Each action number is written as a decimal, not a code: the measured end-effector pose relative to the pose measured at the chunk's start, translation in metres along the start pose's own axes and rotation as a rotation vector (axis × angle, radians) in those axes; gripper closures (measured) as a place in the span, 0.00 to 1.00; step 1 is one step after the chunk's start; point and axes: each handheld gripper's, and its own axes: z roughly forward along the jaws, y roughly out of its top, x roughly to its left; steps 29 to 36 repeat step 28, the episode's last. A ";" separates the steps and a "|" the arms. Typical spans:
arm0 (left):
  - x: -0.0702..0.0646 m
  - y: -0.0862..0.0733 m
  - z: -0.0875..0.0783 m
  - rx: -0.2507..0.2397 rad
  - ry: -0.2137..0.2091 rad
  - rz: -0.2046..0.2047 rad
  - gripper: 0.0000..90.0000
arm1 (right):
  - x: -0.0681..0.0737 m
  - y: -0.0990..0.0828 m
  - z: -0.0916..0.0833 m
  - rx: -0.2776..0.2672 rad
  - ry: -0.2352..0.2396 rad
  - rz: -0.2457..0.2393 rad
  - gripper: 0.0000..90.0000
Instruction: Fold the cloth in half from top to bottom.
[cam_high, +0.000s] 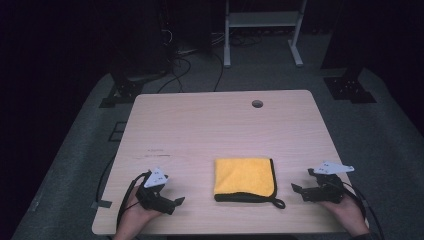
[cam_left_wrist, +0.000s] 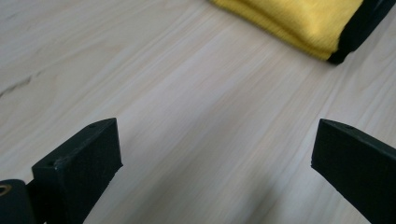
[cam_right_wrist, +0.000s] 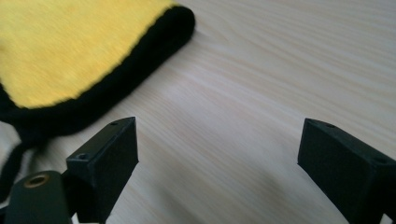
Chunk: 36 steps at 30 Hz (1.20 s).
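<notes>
1. Yellow cloth (cam_high: 244, 176) lies folded into a neat rectangle w/ black trim, flat on the surface (cam_high: 210, 125), near the front edge, roughly mid-way btwn both hands. A thin black hang loop (cam_high: 278, 203) sticks out at its front right corner.
2. Left gripper (cam_high: 179, 201) sits low over the surface to the left of the cloth, apart from it. Jaws wide apart, nothing btwn them; left gripper view has bare wood in the gap and the cloth (cam_left_wrist: 299, 23) off at the top.
3. Right gripper (cam_high: 296, 188) mirrors it on the right side, near the cloth's trimmed edge but not touching. Jaws also spread wide and empty; right gripper view has the cloth corner (cam_right_wrist: 70, 51) up left, wood in the gap.
4. Why so, my read: the cloth looks done w/ folding and set down square, and both hands flank it w/ jaws let go, so the fold seems finished or a next fold is being lined up.
5. Around: a round cable hole (cam_high: 257, 103) at the far side of the surface, well apart from the cloth. Beyond, a white frame (cam_high: 262, 30) and cables on a dark floor.
6. In the way: nothing stands btwn either gripper and the cloth. Only snag risk I see is the loop on the right side, which a jaw could catch.
</notes>
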 end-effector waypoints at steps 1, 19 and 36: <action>0.002 -0.004 -0.001 0.001 0.002 -0.010 0.01 | -0.001 -0.002 -0.001 0.006 -0.007 0.007 0.12; 0.018 -0.038 -0.007 0.026 0.028 -0.004 0.00 | -0.016 -0.022 -0.002 0.047 -0.060 0.017 0.09; 0.018 -0.038 -0.007 0.025 0.027 -0.004 0.00 | -0.016 -0.022 -0.002 0.048 -0.059 0.022 0.09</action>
